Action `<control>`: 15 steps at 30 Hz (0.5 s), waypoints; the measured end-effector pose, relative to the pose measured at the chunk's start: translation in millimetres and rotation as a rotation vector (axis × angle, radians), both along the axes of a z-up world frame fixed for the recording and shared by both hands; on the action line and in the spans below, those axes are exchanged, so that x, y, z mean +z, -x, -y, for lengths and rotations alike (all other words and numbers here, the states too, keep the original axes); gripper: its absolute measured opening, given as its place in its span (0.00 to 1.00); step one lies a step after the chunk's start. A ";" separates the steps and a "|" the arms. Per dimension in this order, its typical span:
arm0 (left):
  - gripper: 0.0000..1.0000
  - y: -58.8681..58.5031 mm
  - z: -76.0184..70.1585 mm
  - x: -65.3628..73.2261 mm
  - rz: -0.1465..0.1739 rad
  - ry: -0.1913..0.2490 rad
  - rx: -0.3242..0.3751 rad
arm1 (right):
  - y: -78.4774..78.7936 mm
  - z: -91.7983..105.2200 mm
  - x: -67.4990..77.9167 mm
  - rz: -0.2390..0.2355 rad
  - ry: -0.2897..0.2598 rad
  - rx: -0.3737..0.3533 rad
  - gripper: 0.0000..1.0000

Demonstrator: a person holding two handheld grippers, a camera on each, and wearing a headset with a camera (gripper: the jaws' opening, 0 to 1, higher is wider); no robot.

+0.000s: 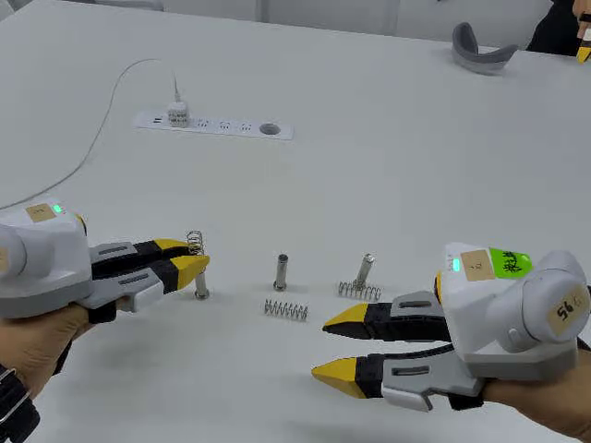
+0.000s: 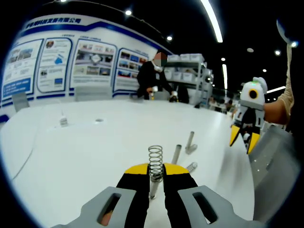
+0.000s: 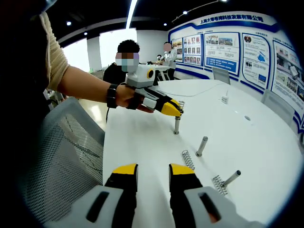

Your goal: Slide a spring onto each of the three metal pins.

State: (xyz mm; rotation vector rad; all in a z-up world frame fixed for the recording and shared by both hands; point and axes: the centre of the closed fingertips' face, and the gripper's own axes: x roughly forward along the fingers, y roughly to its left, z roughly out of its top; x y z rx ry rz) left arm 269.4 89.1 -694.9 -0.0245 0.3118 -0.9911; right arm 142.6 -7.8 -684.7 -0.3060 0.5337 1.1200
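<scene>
**Inspector:** State of the left gripper?

**Assistant:** The left gripper [image 1: 192, 256] is clamped on a spring [image 1: 195, 242]. It holds the spring upright between its yellow tips, directly above the left pin [image 1: 200, 290]. I cannot tell whether the coil's lower end is over the pin top.

**Inspector:** And the right?

**Assistant:** The right gripper [image 1: 323, 348] hangs low over the table [image 1: 388, 166], to the right of the pins and nearer the person. Its jaws are parted and hold nothing.

**Inspector:** The remaining parts?

**Assistant:** The middle pin [image 1: 281, 271] stands upright and bare, and a second spring [image 1: 285, 310] lies flat just in front of it. The right pin [image 1: 364, 270] is tilted, with a third spring [image 1: 359, 292] lying at its foot.

**Inspector:** Anything else on the surface?

**Assistant:** A power strip [image 1: 212, 125] lies farther back, well apart from the pins. A white cable [image 1: 102, 120] runs off from it to the left.
</scene>
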 end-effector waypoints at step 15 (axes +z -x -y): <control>0.10 -1.0 0.7 -3.4 0.014 0.012 0.008 | 0.1 0.9 -1.9 -0.009 0.002 -0.005 0.27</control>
